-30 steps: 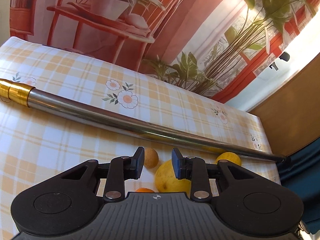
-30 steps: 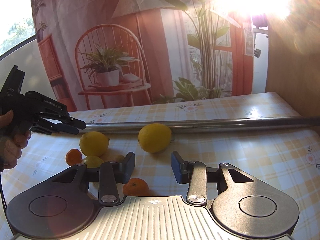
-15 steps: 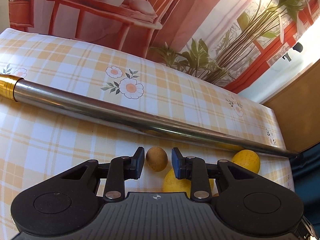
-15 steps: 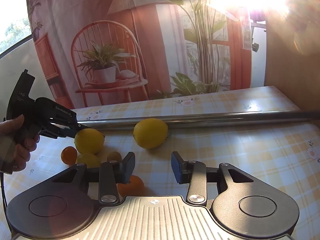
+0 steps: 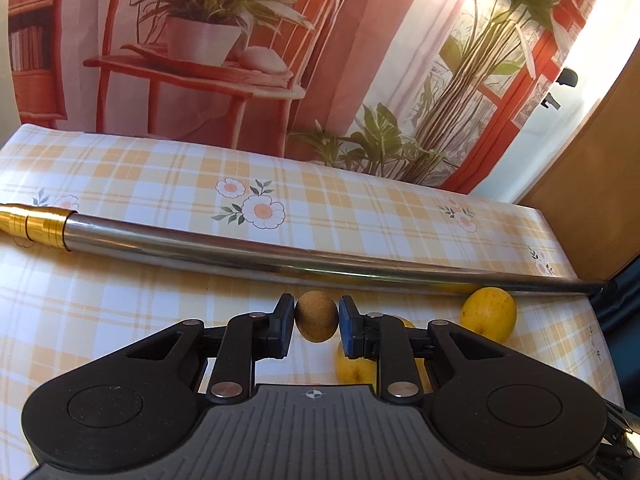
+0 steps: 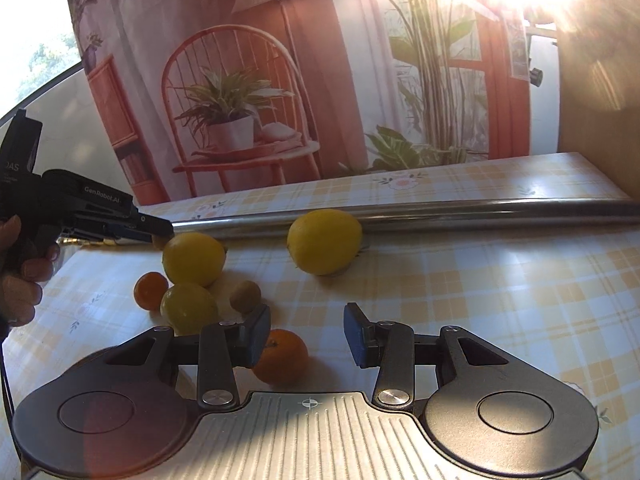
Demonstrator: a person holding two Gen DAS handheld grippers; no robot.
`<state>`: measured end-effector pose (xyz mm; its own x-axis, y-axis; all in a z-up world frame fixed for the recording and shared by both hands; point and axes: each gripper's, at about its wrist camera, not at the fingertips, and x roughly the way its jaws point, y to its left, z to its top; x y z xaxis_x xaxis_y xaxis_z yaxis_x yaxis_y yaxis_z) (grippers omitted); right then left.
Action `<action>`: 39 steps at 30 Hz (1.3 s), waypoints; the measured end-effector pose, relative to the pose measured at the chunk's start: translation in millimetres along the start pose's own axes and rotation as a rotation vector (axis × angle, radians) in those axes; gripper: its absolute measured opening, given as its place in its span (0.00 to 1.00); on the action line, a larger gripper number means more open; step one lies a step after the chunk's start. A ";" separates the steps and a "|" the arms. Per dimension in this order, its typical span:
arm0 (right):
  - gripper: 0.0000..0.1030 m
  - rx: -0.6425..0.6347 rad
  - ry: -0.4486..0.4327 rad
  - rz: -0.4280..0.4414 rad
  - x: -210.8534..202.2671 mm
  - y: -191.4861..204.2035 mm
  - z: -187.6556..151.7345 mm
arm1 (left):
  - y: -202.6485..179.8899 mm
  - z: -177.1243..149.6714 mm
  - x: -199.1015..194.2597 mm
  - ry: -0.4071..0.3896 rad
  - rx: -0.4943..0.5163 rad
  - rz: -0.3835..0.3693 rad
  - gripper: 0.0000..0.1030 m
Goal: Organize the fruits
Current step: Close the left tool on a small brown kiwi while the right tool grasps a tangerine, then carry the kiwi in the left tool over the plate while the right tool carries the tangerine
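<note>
Left hand-held gripper (image 5: pixel 316 317) clamped (right (image 6: pixel 307 334) agape)

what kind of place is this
Probably a staged home tabletop, not a real room: a checked floral tablecloth, loose lemons beside a metal pole, and a printed backdrop of a chair and plants behind.

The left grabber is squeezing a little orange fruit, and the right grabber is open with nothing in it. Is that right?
Not quite. The left gripper is closed on a small brown fruit, not an orange one, as the left wrist view shows. The right gripper is indeed open and empty.
</note>
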<state>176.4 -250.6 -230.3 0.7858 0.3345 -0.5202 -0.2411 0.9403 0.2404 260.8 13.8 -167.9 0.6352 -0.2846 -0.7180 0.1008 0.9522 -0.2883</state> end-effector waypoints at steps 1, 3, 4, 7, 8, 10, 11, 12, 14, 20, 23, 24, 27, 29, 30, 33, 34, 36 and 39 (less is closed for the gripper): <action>0.37 -0.006 0.001 0.010 2.3 1.7 -1.0 | -1.1 -1.3 -5.5 -0.010 0.012 0.001 0.24; 0.37 -0.019 0.006 0.024 7.4 6.7 -2.4 | -4.0 -5.4 -17.7 -0.036 0.045 0.005 0.24; 0.37 -0.026 0.007 0.025 10.0 8.8 -3.6 | -5.6 -7.9 -23.5 -0.048 0.060 0.007 0.24; 0.37 -0.036 0.012 0.028 16.3 13.5 -8.5 | -9.2 -17.7 -39.9 -0.075 0.097 0.004 0.24; 0.37 -0.034 0.017 0.030 17.8 14.1 -10.1 | -9.8 -21.2 -44.5 -0.080 0.107 0.003 0.24; 0.37 -0.042 0.025 0.024 19.4 15.3 -13.4 | -11.0 -30.7 -53.9 -0.084 0.128 -0.001 0.24; 0.37 -0.047 0.027 0.022 19.6 15.9 -14.7 | -10.6 -34.9 -57.9 -0.082 0.130 -0.006 0.24; 0.37 -0.049 0.030 0.021 19.3 16.0 -17.0 | -9.8 -38.9 -61.1 -0.077 0.126 -0.015 0.24; 0.37 -0.053 0.034 0.016 20.0 17.0 -20.8 | -8.0 -46.8 -67.1 -0.067 0.112 -0.033 0.24; 0.34 -0.057 0.018 0.028 20.5 14.7 -22.9 | -14.3 -70.7 -80.5 -0.080 0.140 -0.027 0.24; 0.33 -0.047 0.014 0.039 19.6 13.0 -24.5 | -19.4 -79.3 -84.1 -0.079 0.158 -0.038 0.25; 0.33 -0.048 0.013 0.039 19.1 13.5 -25.1 | -21.1 -81.9 -84.7 -0.077 0.160 -0.044 0.24; 0.33 -0.052 0.014 0.035 19.5 14.7 -25.1 | -25.6 -89.5 -84.3 -0.065 0.174 -0.055 0.25; 0.33 -0.056 0.014 0.033 19.4 15.6 -25.2 | -27.6 -94.0 -83.3 -0.053 0.179 -0.064 0.25; 0.33 -0.056 0.014 0.032 19.2 15.6 -25.4 | -27.6 -96.3 -83.2 -0.046 0.178 -0.072 0.25; 0.33 -0.057 0.014 0.032 19.1 15.7 -25.4 | -27.8 -102.7 -82.3 -0.029 0.169 -0.086 0.25; 0.33 -0.057 0.013 0.032 19.0 15.9 -25.4 | -27.6 -104.2 -81.9 -0.025 0.168 -0.087 0.25; 0.33 -0.057 0.013 0.032 18.9 15.7 -25.3 | -27.7 -108.0 -81.1 -0.016 0.169 -0.084 0.25; 0.33 -0.075 0.008 0.021 17.8 18.4 -26.5 | -26.4 -112.4 -80.2 -0.002 0.162 -0.086 0.25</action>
<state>170.9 -225.6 -256.8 0.7758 0.3542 -0.5222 -0.2997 0.9351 0.1891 121.1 -0.9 -173.9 0.6208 -0.3655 -0.6936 0.2764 0.9299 -0.2426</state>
